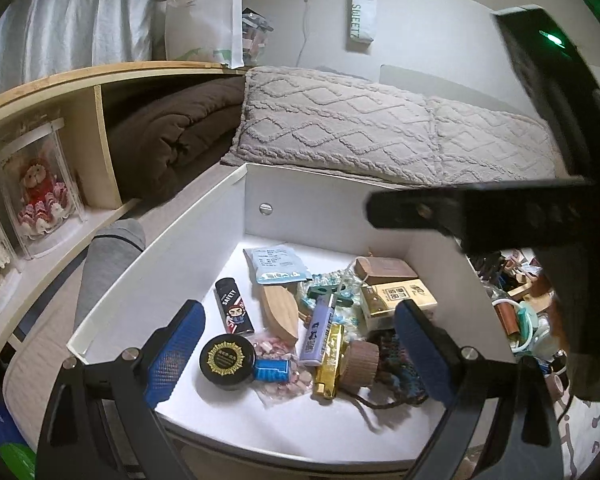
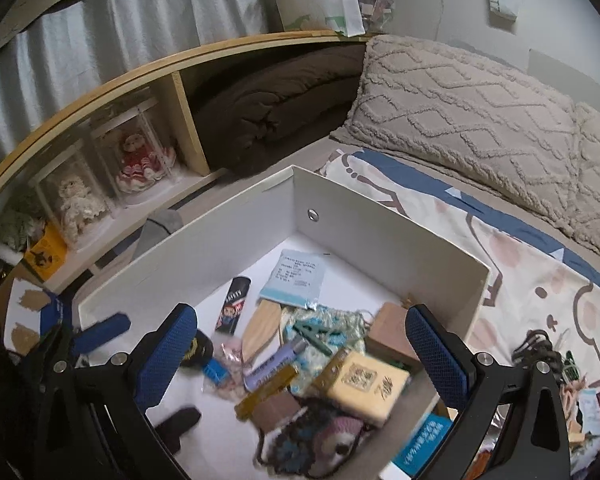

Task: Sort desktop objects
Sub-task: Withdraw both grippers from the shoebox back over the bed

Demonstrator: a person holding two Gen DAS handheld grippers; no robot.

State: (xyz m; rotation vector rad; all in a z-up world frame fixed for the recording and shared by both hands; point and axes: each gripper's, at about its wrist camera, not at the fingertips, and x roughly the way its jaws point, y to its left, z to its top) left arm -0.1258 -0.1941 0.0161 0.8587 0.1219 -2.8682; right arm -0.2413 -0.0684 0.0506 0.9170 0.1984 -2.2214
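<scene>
The left gripper [image 1: 300,356] hung with its blue-padded fingers [image 1: 176,354] spread wide and empty over the near edge of the white open-topped box [image 1: 156,256], and the right gripper [image 2: 302,360] stood likewise agape, holding nothing. Below them, on the box floor, lay a round black tin with a gold emblem [image 1: 227,361], a small blue cylinder [image 1: 272,370], a lilac lighter [image 1: 320,330] and a gold foil bar [image 1: 331,356]. Further in were a pale wooden leaf-shaped piece [image 1: 280,312], a black "SAFETY" lighter [image 1: 234,306], a yellow printed carton [image 2: 366,386] and a light-blue sachet [image 1: 278,263]. Beyond the box lay a beige tufted pillow [image 1: 364,128] and a folded brown blanket [image 1: 172,140].
</scene>
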